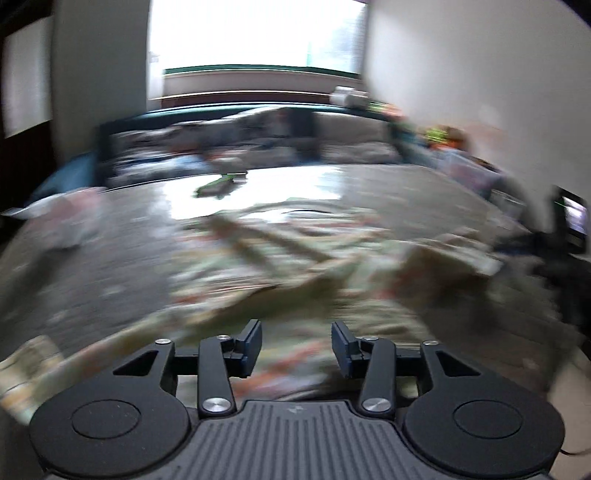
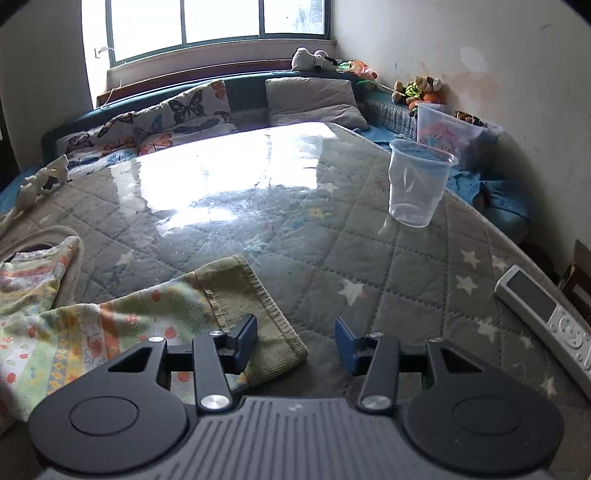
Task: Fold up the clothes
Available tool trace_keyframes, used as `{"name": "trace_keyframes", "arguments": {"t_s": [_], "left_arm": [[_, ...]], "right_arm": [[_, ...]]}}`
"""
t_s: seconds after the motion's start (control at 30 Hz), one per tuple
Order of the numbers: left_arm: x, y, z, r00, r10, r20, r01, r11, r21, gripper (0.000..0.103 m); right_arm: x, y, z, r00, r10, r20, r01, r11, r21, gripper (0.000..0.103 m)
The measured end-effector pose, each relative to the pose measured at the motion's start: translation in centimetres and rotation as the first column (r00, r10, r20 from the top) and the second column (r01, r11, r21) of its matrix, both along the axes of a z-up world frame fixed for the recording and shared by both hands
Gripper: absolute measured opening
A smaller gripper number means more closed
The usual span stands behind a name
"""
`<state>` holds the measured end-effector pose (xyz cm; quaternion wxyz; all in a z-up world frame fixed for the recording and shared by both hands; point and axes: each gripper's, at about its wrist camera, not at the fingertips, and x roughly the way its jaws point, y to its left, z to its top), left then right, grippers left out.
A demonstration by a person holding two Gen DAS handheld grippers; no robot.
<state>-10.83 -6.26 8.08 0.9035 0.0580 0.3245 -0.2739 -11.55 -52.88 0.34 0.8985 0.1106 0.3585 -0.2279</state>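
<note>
Here, a printed child's garment point(image 2: 74, 332) lies crumpled on a quilted mattress point(image 2: 369, 266), its ribbed olive cuff point(image 2: 251, 302) reaching under and just past the left-hand finger of the right gripper point(image 2: 295, 343). That gripper's fingers point(image 2: 245, 339) stand apart with nothing clamped; one blue pad hangs over the cuff, the other over bare quilting, and whether the pad touches the cloth cannot be told. The left gripper point(image 1: 296, 347) hovers over the same patterned fabric point(image 1: 295, 258), its fingers point(image 1: 251, 343) likewise parted and empty, the cloth spread beneath and beyond them. The left wrist view is heavily smeared by blur, showing little beyond the garment, the shiny mattress and a bright window point(image 1: 258, 33). The right wrist view is sharp and adds a clear plastic cup point(image 2: 417, 184) standing well beyond the fingers, a white remote control point(image 2: 546, 317) at the mattress edge, butterfly-print pillows point(image 2: 166, 118) and soft toys point(image 2: 417, 88) along the wall.
</note>
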Motion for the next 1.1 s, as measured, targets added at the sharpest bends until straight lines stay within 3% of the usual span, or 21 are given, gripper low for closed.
{"name": "trace_keyframes", "arguments": {"t_s": [0.17, 0.27, 0.4, 0.47, 0.53, 0.6, 0.63, 0.7, 0.9, 1.1], "left_arm": [[-1.4, -6.2, -1.0, 0.979, -0.204, -0.004, 0.204, 0.978, 0.044, 0.052], [-2.0, -8.8, -2.1, 0.963, -0.268, 0.007, 0.266, 0.959, 0.100, 0.054], [-1.8, -11.3, -4.0, 0.959, -0.284, 0.013, 0.276, 0.939, 0.205, 0.054], [-1.5, -12.0, -4.7, 0.959, -0.281, 0.025, 0.266, 0.931, 0.250, 0.052], [-1.0, -12.2, -5.3, 0.958, -0.285, 0.009, 0.273, 0.926, 0.260, 0.032], [-0.5, -12.2, -5.9, 0.959, -0.283, -0.023, 0.279, 0.925, 0.259, 0.018], [-0.3, -12.0, -6.1, 0.960, -0.280, -0.029, 0.278, 0.926, 0.256, 0.014], [0.1, -11.5, -5.8, 0.959, -0.280, -0.038, 0.281, 0.930, 0.239, 0.003], [1.1, -8.5, -2.7, 0.946, -0.313, -0.079, 0.320, 0.942, 0.104, 0.001], [-0.2, -5.4, -0.9, 0.901, -0.412, -0.139, 0.417, 0.909, 0.011, 0.001]], "right_arm": [[-0.5, -0.6, 0.0, 1.000, -0.004, 0.018, 0.003, 0.999, 0.033, 0.047], [-0.8, -0.9, 0.1, 1.000, -0.005, 0.024, 0.004, 0.999, 0.045, 0.046], [-0.8, -0.9, -0.1, 1.000, -0.001, 0.026, 0.000, 0.999, 0.045, 0.045], [-0.7, -0.9, -0.1, 1.000, -0.002, 0.031, 0.000, 0.999, 0.048, 0.039], [-0.6, -0.8, -0.2, 0.999, 0.006, 0.037, -0.008, 0.999, 0.051, 0.033], [-0.6, -0.6, -0.2, 0.999, 0.013, 0.037, -0.015, 0.999, 0.051, 0.028], [-0.6, -0.5, -0.2, 0.999, 0.013, 0.038, -0.015, 0.999, 0.051, 0.019], [-0.6, -0.4, -0.1, 0.999, 0.013, 0.042, -0.015, 0.998, 0.056, 0.011], [-1.8, 0.2, 1.4, 0.998, 0.006, 0.068, -0.007, 1.000, 0.015, 0.006], [-5.0, 0.8, 4.6, 0.996, -0.012, 0.083, 0.020, 0.995, -0.095, 0.006]]}}
